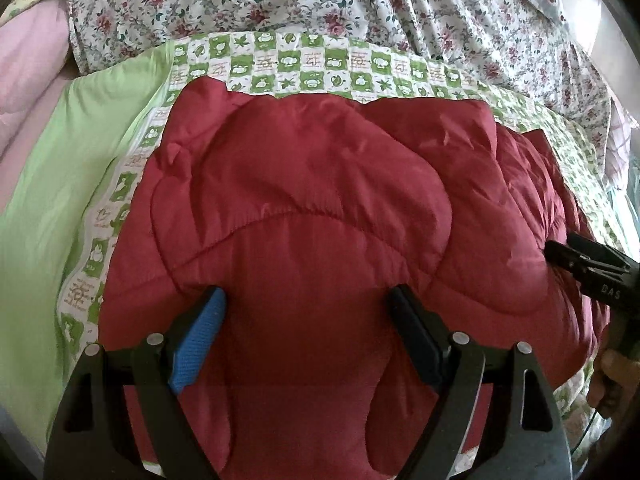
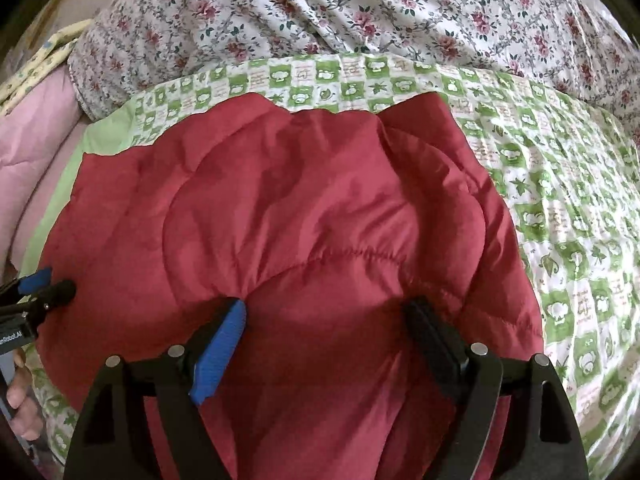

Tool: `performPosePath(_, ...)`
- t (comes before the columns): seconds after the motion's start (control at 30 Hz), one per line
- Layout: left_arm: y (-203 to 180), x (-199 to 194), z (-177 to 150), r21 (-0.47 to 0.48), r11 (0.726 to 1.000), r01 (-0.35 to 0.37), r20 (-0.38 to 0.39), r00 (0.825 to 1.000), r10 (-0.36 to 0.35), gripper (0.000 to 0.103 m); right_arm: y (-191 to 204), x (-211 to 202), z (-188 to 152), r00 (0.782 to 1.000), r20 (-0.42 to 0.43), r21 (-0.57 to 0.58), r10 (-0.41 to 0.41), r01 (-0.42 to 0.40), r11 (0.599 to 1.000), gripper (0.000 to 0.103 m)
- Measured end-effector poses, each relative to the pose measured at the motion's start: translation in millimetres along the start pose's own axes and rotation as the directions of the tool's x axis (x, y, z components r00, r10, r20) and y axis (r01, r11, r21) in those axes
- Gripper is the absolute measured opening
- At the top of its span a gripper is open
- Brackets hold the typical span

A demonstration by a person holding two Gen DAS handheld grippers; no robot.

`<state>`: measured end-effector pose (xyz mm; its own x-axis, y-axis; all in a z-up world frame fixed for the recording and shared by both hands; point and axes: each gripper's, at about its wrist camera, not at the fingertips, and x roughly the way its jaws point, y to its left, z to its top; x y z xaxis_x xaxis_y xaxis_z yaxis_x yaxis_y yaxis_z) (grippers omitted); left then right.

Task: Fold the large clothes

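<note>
- One red padded jacket (image 1: 320,208), quilted and puffy, fills the centre and lower part of both wrist views; it lies spread on the green-checked sheet (image 1: 320,64).
- Two grippers. The left gripper (image 1: 308,300) sits low in the middle of its own view, jaws spread wide over the jacket with nothing clamped between them; one blue pad (image 1: 200,336) and one black pad show.
- The right gripper (image 2: 332,312) is likewise released, jaws wide above the jacket, gripping nothing.
- Each gripper also shows at the edge of the other's view: right one at the right edge, left one at lower left.
- One floral quilt (image 2: 360,12) bunched across the top of the frame.
- One pink cover (image 1: 28,80) at upper left, plain green cloth (image 1: 52,184) beside it.
- One hand (image 2: 22,408) at the lower left edge.
</note>
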<state>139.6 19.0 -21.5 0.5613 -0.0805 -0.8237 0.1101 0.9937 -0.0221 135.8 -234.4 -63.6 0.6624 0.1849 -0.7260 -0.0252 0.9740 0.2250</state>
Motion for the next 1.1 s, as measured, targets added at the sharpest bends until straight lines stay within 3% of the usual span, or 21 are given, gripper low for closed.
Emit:
performPosePath(0.5,-2,17,9,0.017,1.000,-0.010,0.007,1.000,0.010,0.091,-9,7,6,1.000,0.005,0.033,0.018,-0.018,0.999,0.086)
performPosePath(0.73,-1,19,10,0.015,1.000,-0.010,0.003,1.000,0.010,0.092,10,-35,2,0.996,0.088,0.003,0.027,-0.028,1.000,0.085)
performPosePath(0.9,-1,18,10,0.017,1.000,-0.009,0.001,1.000,0.009,0.092,11,-13,-10,1.000,0.007,-0.030,-0.019,0.019,0.999,0.087)
performPosePath(1.1,-2,7,6,0.030,0.999,-0.012,0.004,1.000,0.012,0.092,1,-1,-12,1.000,0.015,-0.014,-0.022,0.022,1.000,0.090)
